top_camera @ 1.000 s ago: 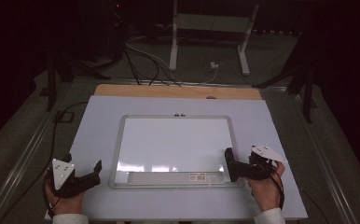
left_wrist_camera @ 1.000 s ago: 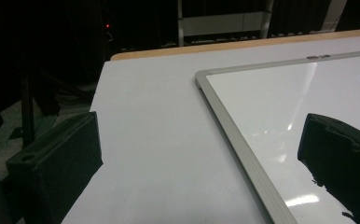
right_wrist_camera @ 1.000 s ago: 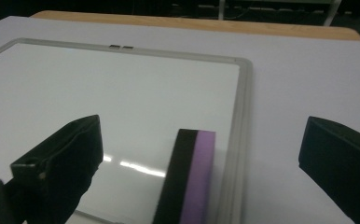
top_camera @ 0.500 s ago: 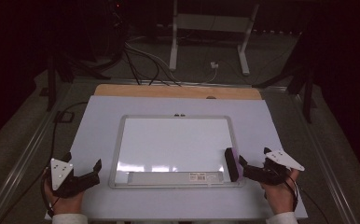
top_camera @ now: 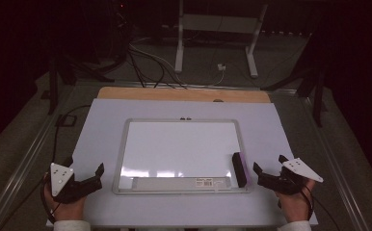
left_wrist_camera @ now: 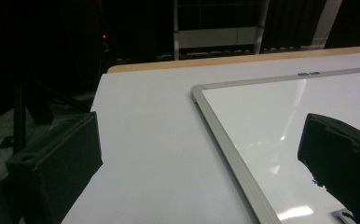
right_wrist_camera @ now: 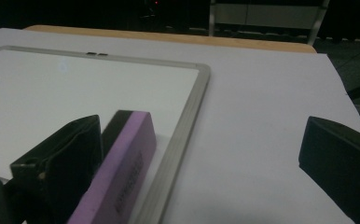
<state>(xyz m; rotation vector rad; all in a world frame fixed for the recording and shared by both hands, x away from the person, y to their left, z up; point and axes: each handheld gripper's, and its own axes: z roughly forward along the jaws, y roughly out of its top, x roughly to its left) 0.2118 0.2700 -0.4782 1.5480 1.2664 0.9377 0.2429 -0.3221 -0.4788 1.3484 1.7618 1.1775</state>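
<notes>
Right at the near edge of the worktop, the left hand-held gripper sits low in the person's left hand, jaws spread wide with nothing between them. Its own view has the two black jaws well apart, one over bare white surface and one over the near left corner of the whiteboard. Over on the other side, the right hand-held gripper is in the person's right hand, jaws also wide open and empty, grey three-cornered plate on top. Just beyond its tips is the eraser, lying on the whiteboard's near right corner, long side running along the frame's right edge. In the right gripper view, the eraser shows a purple face and a black layer, just beside the left jaw; whether they touch, I cannot tell. The right jaw stands well apart from it, over the bare surface. Farther out, the whiteboard lies flat mid-worktop, its surface clean. Beyond that, a wooden strip runs along the far edge. Past it, cables trail on the dark floor beside a white stand.
</notes>
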